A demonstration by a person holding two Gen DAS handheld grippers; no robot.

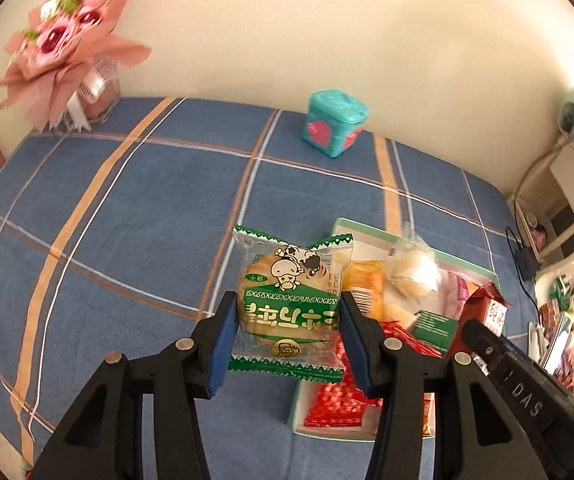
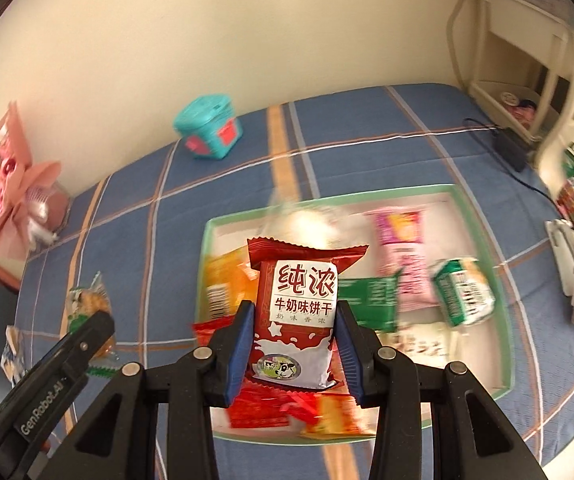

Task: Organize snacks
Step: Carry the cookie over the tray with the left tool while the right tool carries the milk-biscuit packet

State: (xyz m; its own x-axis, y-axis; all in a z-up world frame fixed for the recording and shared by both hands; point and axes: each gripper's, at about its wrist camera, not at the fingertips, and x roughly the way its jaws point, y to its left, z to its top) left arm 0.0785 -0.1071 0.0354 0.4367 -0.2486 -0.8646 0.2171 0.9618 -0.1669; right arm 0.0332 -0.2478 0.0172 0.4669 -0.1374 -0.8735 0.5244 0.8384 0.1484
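Observation:
My left gripper (image 1: pixel 287 320) is shut on a green-edged cracker packet (image 1: pixel 291 304) and holds it above the blue plaid cloth, just left of the tray (image 1: pixel 371 232). My right gripper (image 2: pixel 295 340) is shut on a red milk-biscuit packet (image 2: pixel 299 312) and holds it over the tray's (image 2: pixel 483 196) near left part. The tray holds several snacks: a pink packet (image 2: pixel 405 256), a green packet (image 2: pixel 371 300), a green-and-white packet (image 2: pixel 463 294), orange and red packets. The left gripper with its packet also shows at the right wrist view's left edge (image 2: pixel 87 320).
A teal box (image 1: pixel 335 122) stands at the back near the wall. A pink bouquet (image 1: pixel 67 36) is at the far left. A cream shelf unit (image 2: pixel 527 60) and a black cable (image 2: pixel 527 160) are at the right. A small packet (image 2: pixel 11 350) lies at the cloth's left edge.

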